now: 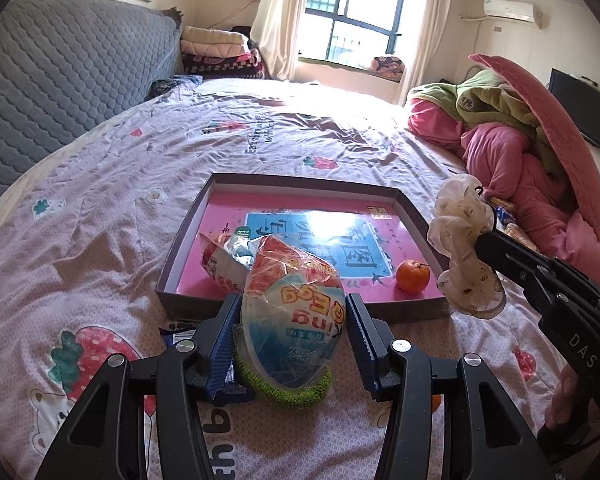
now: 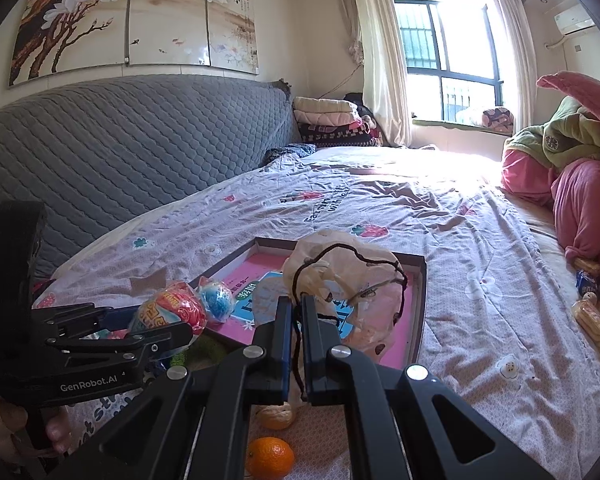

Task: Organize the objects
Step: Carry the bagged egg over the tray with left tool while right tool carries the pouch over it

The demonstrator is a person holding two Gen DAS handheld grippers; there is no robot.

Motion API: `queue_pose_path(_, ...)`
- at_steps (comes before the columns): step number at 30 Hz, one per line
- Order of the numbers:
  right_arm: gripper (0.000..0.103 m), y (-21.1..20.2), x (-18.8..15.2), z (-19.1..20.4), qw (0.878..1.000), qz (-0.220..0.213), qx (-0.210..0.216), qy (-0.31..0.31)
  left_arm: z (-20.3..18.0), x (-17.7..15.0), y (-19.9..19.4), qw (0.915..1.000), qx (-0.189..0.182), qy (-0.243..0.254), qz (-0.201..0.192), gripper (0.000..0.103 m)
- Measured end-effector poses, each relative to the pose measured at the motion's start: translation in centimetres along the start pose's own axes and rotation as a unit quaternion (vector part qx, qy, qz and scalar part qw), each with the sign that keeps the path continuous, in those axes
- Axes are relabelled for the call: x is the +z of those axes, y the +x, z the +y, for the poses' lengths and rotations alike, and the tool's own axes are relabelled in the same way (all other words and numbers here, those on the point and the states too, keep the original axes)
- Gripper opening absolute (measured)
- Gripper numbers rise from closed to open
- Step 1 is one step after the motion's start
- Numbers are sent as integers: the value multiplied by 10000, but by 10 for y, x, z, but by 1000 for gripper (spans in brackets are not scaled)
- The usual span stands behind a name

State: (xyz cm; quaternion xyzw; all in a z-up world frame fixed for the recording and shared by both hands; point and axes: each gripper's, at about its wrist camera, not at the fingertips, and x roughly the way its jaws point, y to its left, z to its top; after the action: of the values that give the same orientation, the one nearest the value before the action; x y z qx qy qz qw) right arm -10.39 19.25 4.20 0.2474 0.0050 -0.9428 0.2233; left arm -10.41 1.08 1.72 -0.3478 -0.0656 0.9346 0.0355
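Note:
My left gripper point(image 1: 292, 308) is shut on a puffed snack packet point(image 1: 296, 304) printed red, white and blue, held just in front of the near edge of a shallow box tray point(image 1: 300, 178) with a pink floor. In the tray lie a second snack packet point(image 1: 224, 258) and a mandarin point(image 1: 412, 276). My right gripper point(image 2: 296, 304) is shut on the dark cord of a sheer white scrunchie point(image 2: 340, 264), which hangs over the tray point(image 2: 420, 292). The left wrist view shows that scrunchie point(image 1: 466, 248) at the right gripper point(image 1: 484, 240). The right wrist view shows the left gripper point(image 2: 168, 332) with its packet point(image 2: 172, 310).
A green knitted item point(image 1: 284, 390) and a blue wrapper point(image 1: 174, 332) lie on the bedsheet under the left gripper. A mandarin point(image 2: 270, 458) and a paler round item point(image 2: 276, 416) lie below the right gripper. Wrapped snacks point(image 2: 590, 316) and pink bedding point(image 2: 588, 200) are at the right.

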Motion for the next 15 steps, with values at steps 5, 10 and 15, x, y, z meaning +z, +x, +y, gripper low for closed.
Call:
queue_pose_path(5, 5, 2, 5, -2, 10000, -44, -18, 3, 1, 12, -3, 9999, 5, 1, -102, 53)
queue_pose_path(10, 5, 1, 17, -5, 9999, -148, -16, -60, 0, 27, -2, 9998, 47, 64, -178, 53)
queue_pose_path(15, 5, 0, 29, -10, 9996, -264, 26, -32, -4, 45, 0, 9995, 99, 157, -269, 53)
